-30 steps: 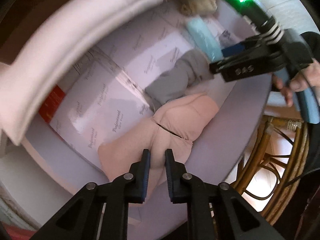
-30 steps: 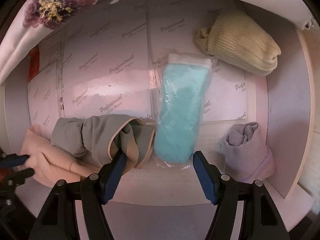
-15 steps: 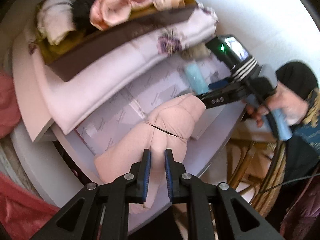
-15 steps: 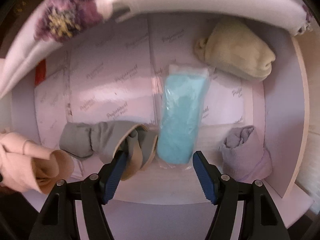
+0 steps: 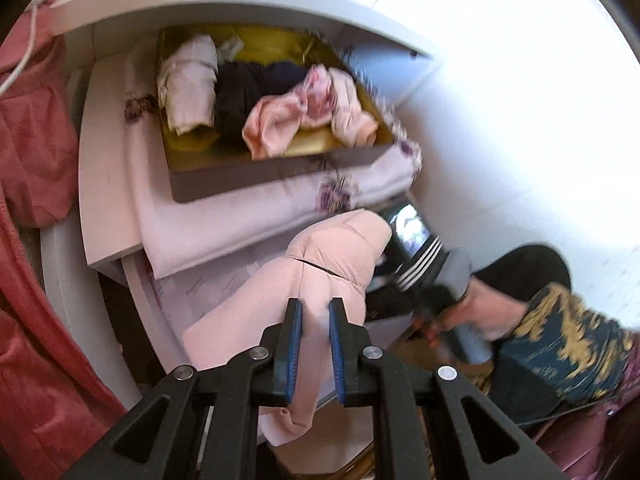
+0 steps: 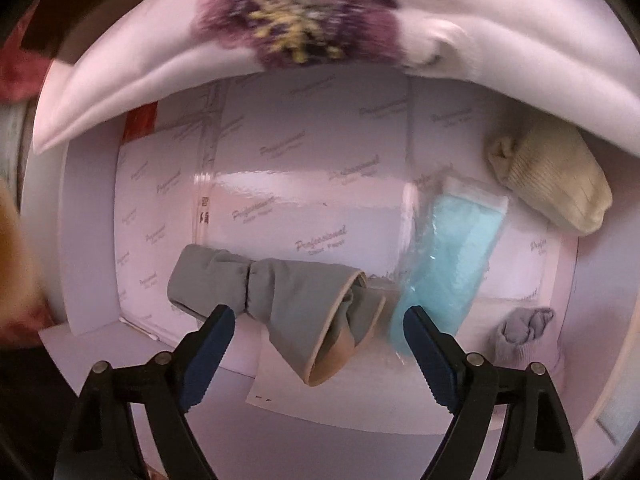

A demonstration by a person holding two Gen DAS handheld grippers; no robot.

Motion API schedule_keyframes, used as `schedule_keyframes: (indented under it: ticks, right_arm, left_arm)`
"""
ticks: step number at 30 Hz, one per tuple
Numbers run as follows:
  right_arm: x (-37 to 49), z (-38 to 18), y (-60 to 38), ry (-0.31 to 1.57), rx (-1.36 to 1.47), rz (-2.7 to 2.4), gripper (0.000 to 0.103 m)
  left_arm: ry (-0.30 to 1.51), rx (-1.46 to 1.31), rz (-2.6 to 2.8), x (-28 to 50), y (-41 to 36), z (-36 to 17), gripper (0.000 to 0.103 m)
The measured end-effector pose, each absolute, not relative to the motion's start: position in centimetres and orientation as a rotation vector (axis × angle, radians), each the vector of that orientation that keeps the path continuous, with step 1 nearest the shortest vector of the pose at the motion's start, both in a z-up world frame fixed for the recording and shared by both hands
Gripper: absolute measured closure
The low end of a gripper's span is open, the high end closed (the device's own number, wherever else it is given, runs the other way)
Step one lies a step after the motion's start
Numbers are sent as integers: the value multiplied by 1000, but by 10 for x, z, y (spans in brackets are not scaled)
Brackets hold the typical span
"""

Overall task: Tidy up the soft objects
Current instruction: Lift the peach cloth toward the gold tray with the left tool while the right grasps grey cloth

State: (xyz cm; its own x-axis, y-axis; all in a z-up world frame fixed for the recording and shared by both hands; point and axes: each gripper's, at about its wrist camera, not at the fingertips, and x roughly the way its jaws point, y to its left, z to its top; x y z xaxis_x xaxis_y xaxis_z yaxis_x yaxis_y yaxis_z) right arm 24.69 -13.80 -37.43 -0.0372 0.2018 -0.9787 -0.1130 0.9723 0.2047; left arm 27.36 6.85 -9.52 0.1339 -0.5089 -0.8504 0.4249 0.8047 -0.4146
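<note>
My left gripper (image 5: 315, 312) is shut on a pale pink garment (image 5: 328, 256) and holds it lifted in front of the shelf unit, below a brown box (image 5: 256, 172) with a gold lining. The box holds several rolled soft items: white (image 5: 188, 84), dark (image 5: 240, 96) and pink (image 5: 296, 116). My right gripper (image 6: 316, 324) is open and empty, just in front of a grey rolled garment (image 6: 288, 300) on the lower shelf. Beside it lie a bagged light-blue item (image 6: 448, 256), a cream knit roll (image 6: 556, 188) and a lilac roll (image 6: 524, 332).
The brown box sits on a folded white cloth with purple flowers (image 5: 248, 216), which overhangs the lower shelf (image 6: 320, 184). That shelf is lined with printed paper. A red fabric (image 5: 36, 240) hangs at the left. The right gripper's body (image 5: 416, 248) is beside the pink garment.
My left gripper has lifted the pink garment off the lower shelf and pulled up and back, bringing the box above into view. My right gripper has shifted left toward the grey garment.
</note>
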Motion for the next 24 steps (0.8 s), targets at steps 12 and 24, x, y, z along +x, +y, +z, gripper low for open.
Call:
schedule_keyframes:
  ticks: [12, 24]
  right_arm:
    - [240, -388, -126, 1642, -15, 272, 43]
    - [236, -396, -117, 1647, -45, 273, 43]
  left_arm:
    - [1037, -378, -606, 307, 76, -45, 91]
    - [958, -537, -254, 383, 69, -78, 91]
